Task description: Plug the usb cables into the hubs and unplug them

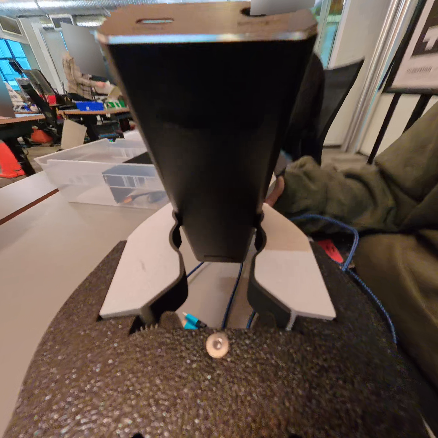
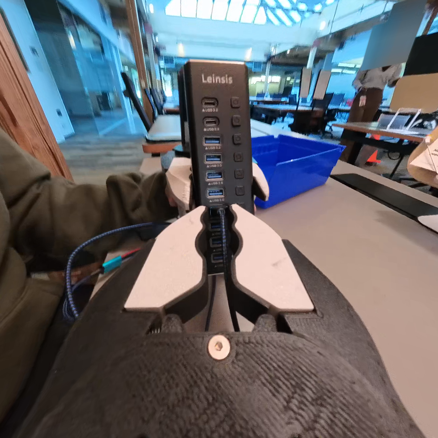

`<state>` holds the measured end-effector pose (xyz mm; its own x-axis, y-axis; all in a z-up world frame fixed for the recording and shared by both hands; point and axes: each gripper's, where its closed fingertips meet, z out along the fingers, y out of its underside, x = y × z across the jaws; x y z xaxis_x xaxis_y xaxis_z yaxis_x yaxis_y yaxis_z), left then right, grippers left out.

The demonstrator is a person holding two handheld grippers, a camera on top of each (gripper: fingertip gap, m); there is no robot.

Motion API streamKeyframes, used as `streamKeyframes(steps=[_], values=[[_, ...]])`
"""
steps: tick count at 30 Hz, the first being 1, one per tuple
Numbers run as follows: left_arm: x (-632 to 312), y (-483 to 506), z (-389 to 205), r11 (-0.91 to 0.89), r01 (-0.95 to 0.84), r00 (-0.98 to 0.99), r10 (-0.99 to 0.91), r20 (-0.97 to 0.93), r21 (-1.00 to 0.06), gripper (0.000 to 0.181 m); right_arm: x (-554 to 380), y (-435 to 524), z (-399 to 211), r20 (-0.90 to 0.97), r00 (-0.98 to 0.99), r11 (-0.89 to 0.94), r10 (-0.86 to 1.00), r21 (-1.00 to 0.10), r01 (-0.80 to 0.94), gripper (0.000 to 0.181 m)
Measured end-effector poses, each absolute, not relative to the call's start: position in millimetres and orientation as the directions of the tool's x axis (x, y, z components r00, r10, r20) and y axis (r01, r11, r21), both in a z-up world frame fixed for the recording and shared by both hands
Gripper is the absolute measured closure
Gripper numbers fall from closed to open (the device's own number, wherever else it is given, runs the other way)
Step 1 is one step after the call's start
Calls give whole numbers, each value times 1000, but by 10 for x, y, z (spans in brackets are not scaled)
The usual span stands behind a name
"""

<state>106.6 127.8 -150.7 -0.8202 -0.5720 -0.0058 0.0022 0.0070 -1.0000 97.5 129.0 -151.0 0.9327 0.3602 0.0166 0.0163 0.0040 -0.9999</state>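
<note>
A black USB hub (image 2: 218,132) stands upright above the grey table (image 2: 331,260), its column of ports facing the right wrist view. My left gripper (image 1: 216,227) is shut on the hub's lower part from behind, where its plain black back (image 1: 208,132) fills the view. That gripper's white fingers (image 2: 179,187) show either side of the hub. My right gripper (image 2: 219,209) is shut on the plug of a blue-black braided cable (image 2: 94,239), right at a port in the lower half. How deep the plug sits is hidden. A teal connector (image 2: 111,265) lies loose by the cable and also shows under the left gripper (image 1: 192,321).
A blue bin (image 2: 296,166) stands just right of the hub. A clear plastic bin (image 1: 94,180) sits on the table to the left in the left wrist view. An olive sleeve (image 1: 343,196) and braided cable loops (image 1: 355,237) lie close by. A black strip (image 2: 379,196) lies at far right.
</note>
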Motion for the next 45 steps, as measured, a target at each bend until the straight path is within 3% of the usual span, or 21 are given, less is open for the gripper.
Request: streamKeyframes(steps=[4,11,24,29,38,45], values=[[1053,1278,-1432,-98,0,-833,-550,54,-995,119,904,1373,-1595,-16,924,-10,382,-1000,-13,168],[1098,1287,-1493,-64,-9,-818,-574,45,-998,117,927,1377,-1622,9,928,-31,373,-999,23,168],[989,1131,-1437,-152,-31,-887,-451,97,-988,109,804,1320,-1668,-97,870,-82,483,-995,-66,168],[1058,1162,-1386,-126,6,-861,-505,59,-992,110,874,1341,-1588,-111,886,-33,450,-994,-107,168],[1035,1052,-1565,101,-14,-857,-513,-40,-995,105,876,1224,-1742,50,913,-273,404,-946,173,168],[1005,1019,-1522,148,15,-854,-513,-89,-989,109,883,1136,-1628,93,925,-327,369,-918,223,167]])
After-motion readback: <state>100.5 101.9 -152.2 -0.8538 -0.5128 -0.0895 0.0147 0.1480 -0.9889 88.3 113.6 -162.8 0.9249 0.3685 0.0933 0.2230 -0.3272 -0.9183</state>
